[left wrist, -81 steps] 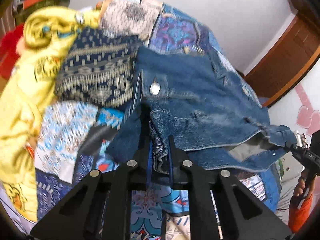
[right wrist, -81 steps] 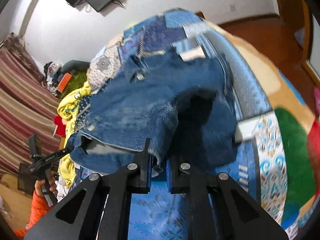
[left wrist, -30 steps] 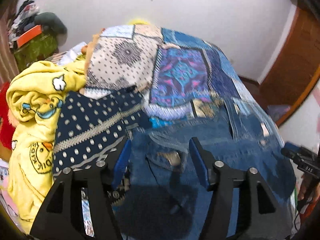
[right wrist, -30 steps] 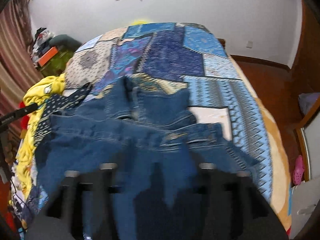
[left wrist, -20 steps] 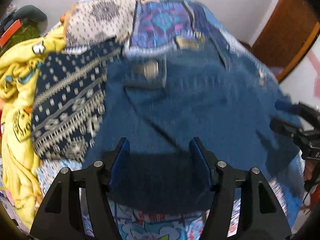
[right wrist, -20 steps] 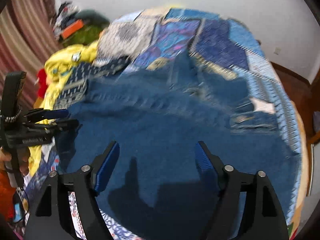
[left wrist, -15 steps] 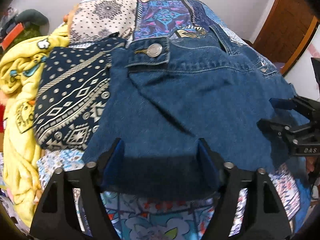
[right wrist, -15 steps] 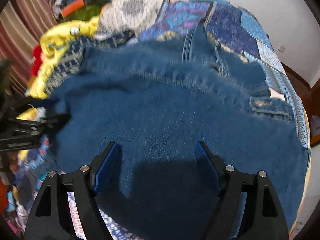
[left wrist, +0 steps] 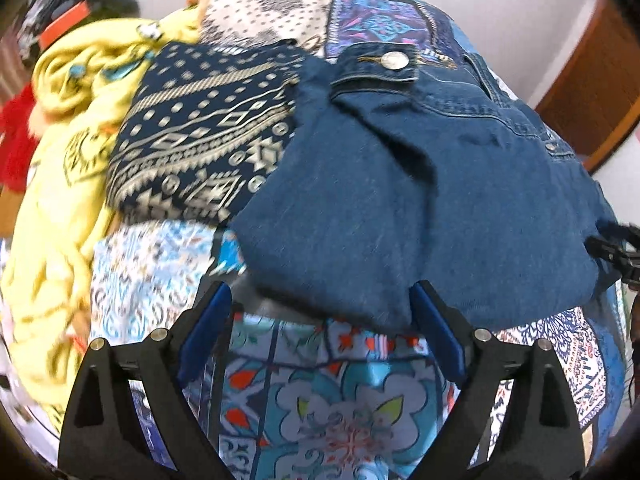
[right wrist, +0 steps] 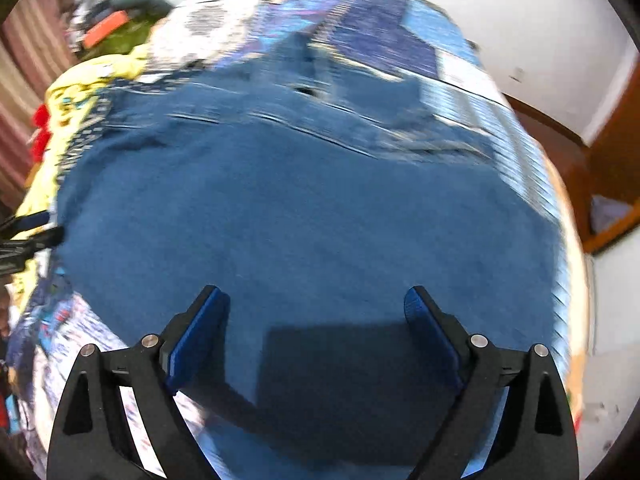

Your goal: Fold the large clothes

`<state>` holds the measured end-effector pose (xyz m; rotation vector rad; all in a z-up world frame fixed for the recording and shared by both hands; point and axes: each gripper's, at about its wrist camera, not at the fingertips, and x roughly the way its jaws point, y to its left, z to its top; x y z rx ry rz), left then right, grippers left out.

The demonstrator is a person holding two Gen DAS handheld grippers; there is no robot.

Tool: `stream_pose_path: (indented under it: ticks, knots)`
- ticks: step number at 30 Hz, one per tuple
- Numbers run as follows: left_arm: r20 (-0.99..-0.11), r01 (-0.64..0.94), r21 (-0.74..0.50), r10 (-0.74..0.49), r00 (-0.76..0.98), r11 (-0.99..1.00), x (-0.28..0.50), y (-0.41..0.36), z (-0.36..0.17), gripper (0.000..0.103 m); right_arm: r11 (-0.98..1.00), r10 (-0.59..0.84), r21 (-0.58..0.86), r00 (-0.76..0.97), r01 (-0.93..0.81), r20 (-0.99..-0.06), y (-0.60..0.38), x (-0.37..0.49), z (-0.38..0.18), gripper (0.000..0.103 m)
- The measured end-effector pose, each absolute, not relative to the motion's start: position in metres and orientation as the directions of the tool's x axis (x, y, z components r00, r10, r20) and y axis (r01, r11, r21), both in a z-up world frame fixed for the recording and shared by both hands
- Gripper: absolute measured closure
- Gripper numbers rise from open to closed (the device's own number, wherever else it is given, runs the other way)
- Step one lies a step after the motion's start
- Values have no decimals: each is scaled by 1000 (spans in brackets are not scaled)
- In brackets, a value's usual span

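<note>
A blue denim jacket [left wrist: 420, 184] lies spread flat on the patchwork bedspread [left wrist: 332, 400], with a metal button [left wrist: 394, 60] at its far edge. It fills the right wrist view [right wrist: 312, 220], which is blurred. My left gripper [left wrist: 320, 320] is open and empty, just off the jacket's near left corner. My right gripper [right wrist: 316, 328] is open and empty, low over the jacket's near edge. The right gripper's tip [left wrist: 612, 252] shows at the jacket's right side in the left wrist view.
A navy patterned garment [left wrist: 200, 136] lies left of the jacket, partly under it. A yellow blanket [left wrist: 68, 128] is heaped further left, with something red [left wrist: 16, 140] beside it. A wooden door [left wrist: 592, 92] stands at the right. The bed's edge [right wrist: 568, 248] drops off at right.
Both grippers have let go of the jacket and opened; it now lies flat. Since half a second ago both have drawn back toward the near edge, and the left has shifted left.
</note>
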<state>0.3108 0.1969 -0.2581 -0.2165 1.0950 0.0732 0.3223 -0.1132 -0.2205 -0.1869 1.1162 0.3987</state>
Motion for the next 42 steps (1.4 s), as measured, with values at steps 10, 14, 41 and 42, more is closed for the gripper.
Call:
stream_pose_path:
  ticks: [10, 14, 41, 42]
  knots:
    - [-913, -280, -129, -3, 409, 951, 275, 213, -263, 12, 971, 129, 18, 464, -237, -877, -187, 291, -206, 12]
    - [-903, -295, -181, -40, 428, 938, 256, 213, -257, 12, 979, 160, 86, 430, -186, -888, -212, 286, -219, 12]
    - [-609, -307, -768, -495, 620, 561, 305, 217, -299, 12, 967, 229, 134, 516, -215, -826, -176, 290, -189, 12]
    - [-607, -307, -770, -493, 624, 559, 308, 218, -300, 12, 964, 238, 139, 509, -225, -828, -170, 291, -191, 12]
